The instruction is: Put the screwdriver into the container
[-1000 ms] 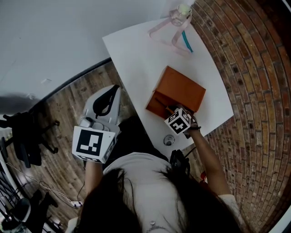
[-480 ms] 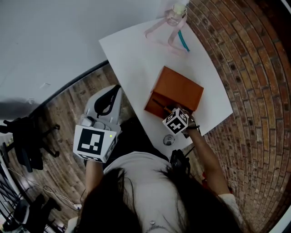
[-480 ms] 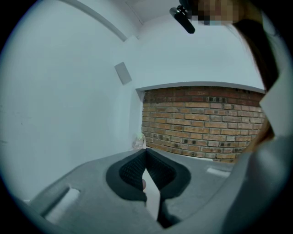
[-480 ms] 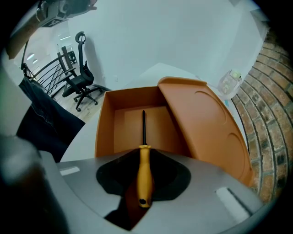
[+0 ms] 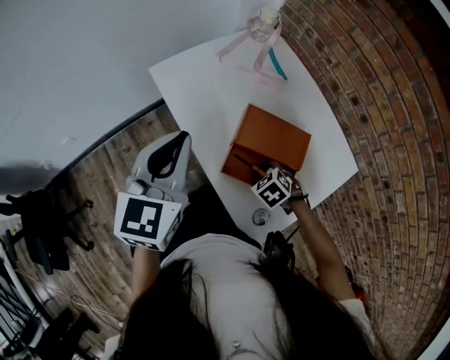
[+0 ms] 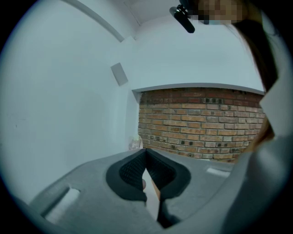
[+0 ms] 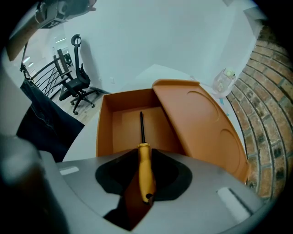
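An orange container (image 5: 271, 140) lies open on the white table (image 5: 204, 77), its lid (image 7: 201, 123) swung to the right. My right gripper (image 5: 263, 174) hovers over the container's near edge. A screwdriver (image 7: 145, 173) with a yellow handle and dark shaft sits between its jaws, with the tip pointing into the container's hollow (image 7: 123, 123). The right gripper (image 7: 143, 153) is opening, and a gap shows beside the handle. My left gripper (image 5: 181, 138) hangs off the table's left side over the wooden floor. Its tips (image 6: 145, 151) are together with nothing in them.
A clear bottle (image 5: 266, 21) with pink straps and a teal stick stands at the table's far end. A small round object (image 5: 261, 216) lies near the front edge. Brick surface borders the right side. An office chair (image 7: 75, 77) stands to the left.
The scene has drifted slightly left in the head view. The right gripper stays at the container's near edge with the screwdriver, and the left gripper has barely moved.
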### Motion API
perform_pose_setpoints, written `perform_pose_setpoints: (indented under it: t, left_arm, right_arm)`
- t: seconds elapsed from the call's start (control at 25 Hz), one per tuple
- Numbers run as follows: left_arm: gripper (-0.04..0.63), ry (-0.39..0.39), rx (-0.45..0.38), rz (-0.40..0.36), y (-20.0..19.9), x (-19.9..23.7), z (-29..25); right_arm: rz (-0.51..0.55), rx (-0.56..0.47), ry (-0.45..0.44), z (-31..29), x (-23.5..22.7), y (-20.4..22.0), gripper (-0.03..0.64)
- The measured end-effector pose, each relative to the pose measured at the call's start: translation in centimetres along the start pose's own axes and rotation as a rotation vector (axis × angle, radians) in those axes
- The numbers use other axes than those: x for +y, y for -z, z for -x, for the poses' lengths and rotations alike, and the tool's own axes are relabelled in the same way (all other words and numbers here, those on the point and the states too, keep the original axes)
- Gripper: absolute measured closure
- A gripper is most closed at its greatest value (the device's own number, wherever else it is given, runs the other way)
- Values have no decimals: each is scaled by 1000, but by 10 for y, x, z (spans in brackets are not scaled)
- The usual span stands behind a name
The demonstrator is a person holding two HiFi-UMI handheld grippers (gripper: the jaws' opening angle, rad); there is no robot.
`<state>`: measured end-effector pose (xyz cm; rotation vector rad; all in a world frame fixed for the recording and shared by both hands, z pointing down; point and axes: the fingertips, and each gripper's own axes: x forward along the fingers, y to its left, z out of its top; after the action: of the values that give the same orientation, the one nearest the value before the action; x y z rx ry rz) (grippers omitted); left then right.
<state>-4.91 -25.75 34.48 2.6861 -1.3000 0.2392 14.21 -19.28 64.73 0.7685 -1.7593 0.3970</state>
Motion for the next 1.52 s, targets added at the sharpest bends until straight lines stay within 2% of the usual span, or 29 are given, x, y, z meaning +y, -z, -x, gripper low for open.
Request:
perform_pose_setpoints:
  t: [0.32, 0.64, 1.24, 1.52]
  left_arm:
    - [595, 50, -3, -23, -5, -9, -7]
    - [595, 110, -5, -38, -7, -19, -15]
    - [595, 256, -13, -65, -18, -49, -41]
    - [595, 314, -18, -83, -23, -67, -51]
  right_arm:
    - [-38, -30, 28, 9, -1, -1, 515]
    - [-131, -80, 56, 25, -5, -6, 517]
    - [-399, -242, 170, 67, -28, -15, 520]
    - [-532, -357, 250, 100, -41, -16, 526]
